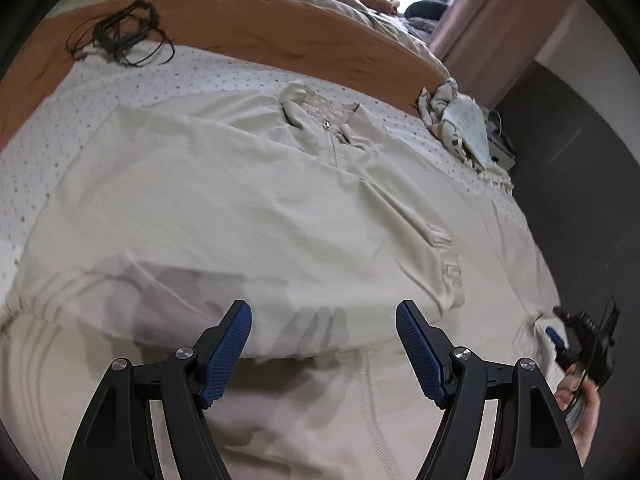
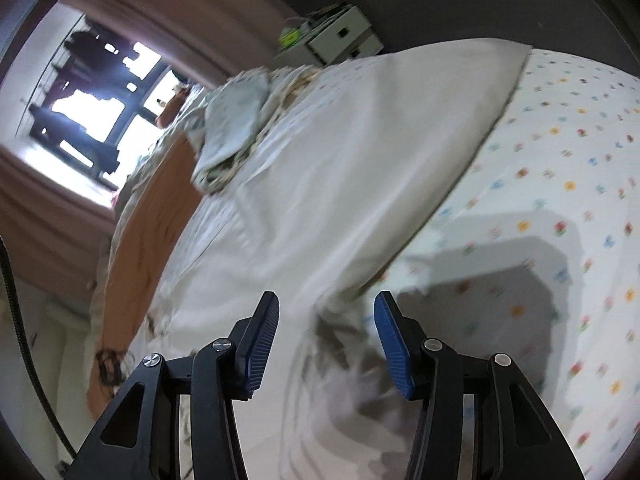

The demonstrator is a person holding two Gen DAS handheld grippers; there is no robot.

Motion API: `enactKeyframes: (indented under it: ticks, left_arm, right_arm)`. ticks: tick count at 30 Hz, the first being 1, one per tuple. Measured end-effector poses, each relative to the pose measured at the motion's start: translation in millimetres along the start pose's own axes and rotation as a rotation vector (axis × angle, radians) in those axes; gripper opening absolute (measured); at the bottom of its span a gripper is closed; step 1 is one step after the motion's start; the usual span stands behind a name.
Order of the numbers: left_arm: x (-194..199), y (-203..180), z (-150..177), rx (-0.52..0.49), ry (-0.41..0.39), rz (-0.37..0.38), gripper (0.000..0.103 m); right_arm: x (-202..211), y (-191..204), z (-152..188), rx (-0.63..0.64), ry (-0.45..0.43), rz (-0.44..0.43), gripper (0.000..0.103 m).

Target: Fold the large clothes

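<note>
A large cream zip-neck garment (image 1: 248, 208) lies spread on the bed, collar and zipper (image 1: 332, 132) at the far side, its near hem folded over. My left gripper (image 1: 324, 320) is open and empty just above the near hem. My right gripper (image 2: 326, 312) is open, hovering over a bunched corner of the same cream garment (image 2: 320, 184); no cloth is pinched between its blue pads (image 2: 394, 344). The right gripper also shows at the right edge of the left wrist view (image 1: 560, 334), by the garment's corner, with the hand holding it.
The bed has a dotted white sheet (image 1: 132, 84) and an orange blanket (image 1: 256, 28) behind. A black cable tangle (image 1: 120, 34) lies at the far left. Crumpled patterned cloths (image 1: 460, 120) sit at the bed's right edge, beside a drawer unit (image 2: 340, 40). Dark floor (image 1: 580, 200) lies right.
</note>
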State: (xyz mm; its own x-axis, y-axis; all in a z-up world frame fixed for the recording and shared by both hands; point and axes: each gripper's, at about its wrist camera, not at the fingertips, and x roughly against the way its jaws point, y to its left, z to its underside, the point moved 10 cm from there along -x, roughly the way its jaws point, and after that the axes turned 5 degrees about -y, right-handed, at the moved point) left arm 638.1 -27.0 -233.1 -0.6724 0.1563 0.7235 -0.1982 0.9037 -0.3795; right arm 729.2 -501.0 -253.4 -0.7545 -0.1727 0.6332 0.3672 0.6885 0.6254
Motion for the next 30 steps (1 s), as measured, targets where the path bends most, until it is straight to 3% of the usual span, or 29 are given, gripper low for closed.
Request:
enactKeyframes:
  ticks: [10, 18, 21, 26, 30]
  left_arm:
    - [-1, 20, 16, 0.032, 0.0, -0.048, 0.076]
    - [-2, 34, 18, 0.07, 0.003, -0.053, 0.076]
    - [-2, 37, 16, 0.097, -0.002, -0.053, 0.076]
    - [3, 33, 16, 0.103, -0.008, -0.035, 0.076]
    - [9, 33, 13, 0.121, -0.023, -0.02, 0.076]
  right_arm:
    - [-23, -43, -31, -0.11, -0.055, 0.001, 0.041]
    - [-41, -56, -51, -0.167, -0.053, -0.032, 0.008]
    - [-29, -43, -51, -0.11, -0.079, -0.03, 0.006]
    - [-7, 4, -58, -0.025, -0.111, -0.109, 0.006]
    - [5, 51, -44, 0.067, -0.101, -0.176, 0.006]
